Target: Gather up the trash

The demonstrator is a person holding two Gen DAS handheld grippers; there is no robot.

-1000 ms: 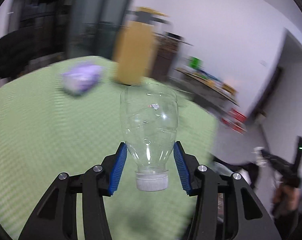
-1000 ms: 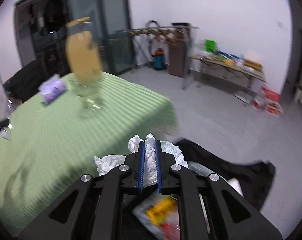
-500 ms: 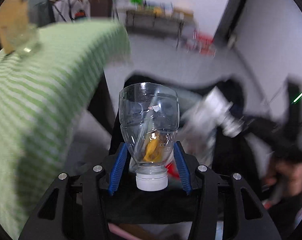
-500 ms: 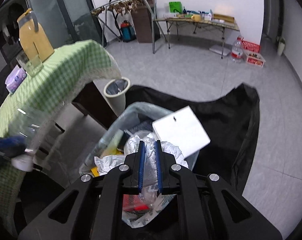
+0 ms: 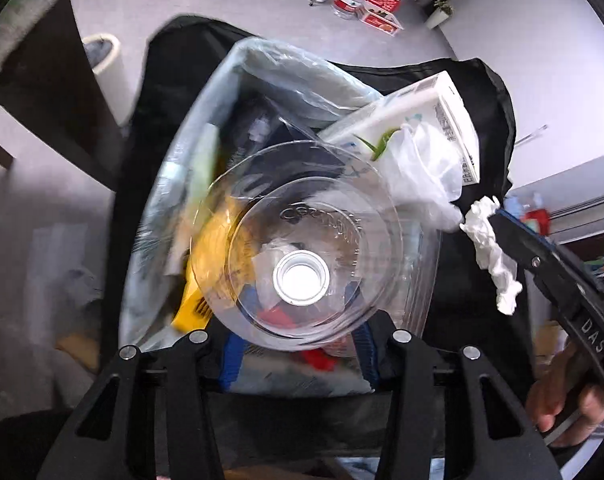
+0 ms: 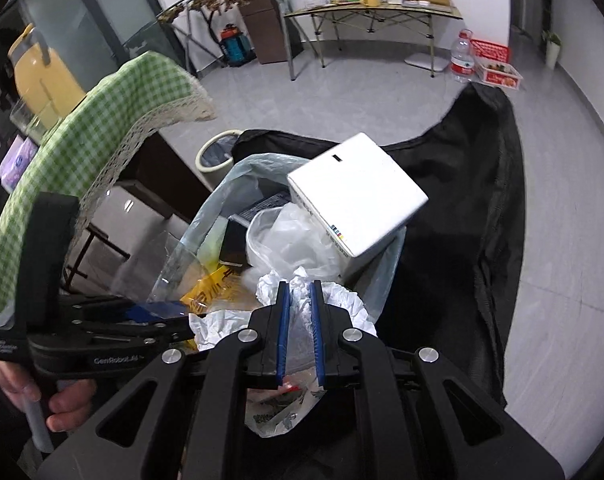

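Both grippers are matte black plastic w/ angular cut-out arms, silver round screws at the pivots and blue ribbed pads lining the jaws. Left gripper point(image 6: 169, 312) carries white lettering "GenRobot.AI" on its side bar, a tall black block at the rear and a grey handle in the hand point(image 6: 57, 396). Right gripper point(image 5: 498, 216) shows white letters "DAS" along its body.

Clear bottle point(image 5: 302, 240) blurred, hiding most of the trash bag point(image 5: 261, 64) contents; the left hand-held gripper point(image 5: 297, 352) pads show only partly behind it.
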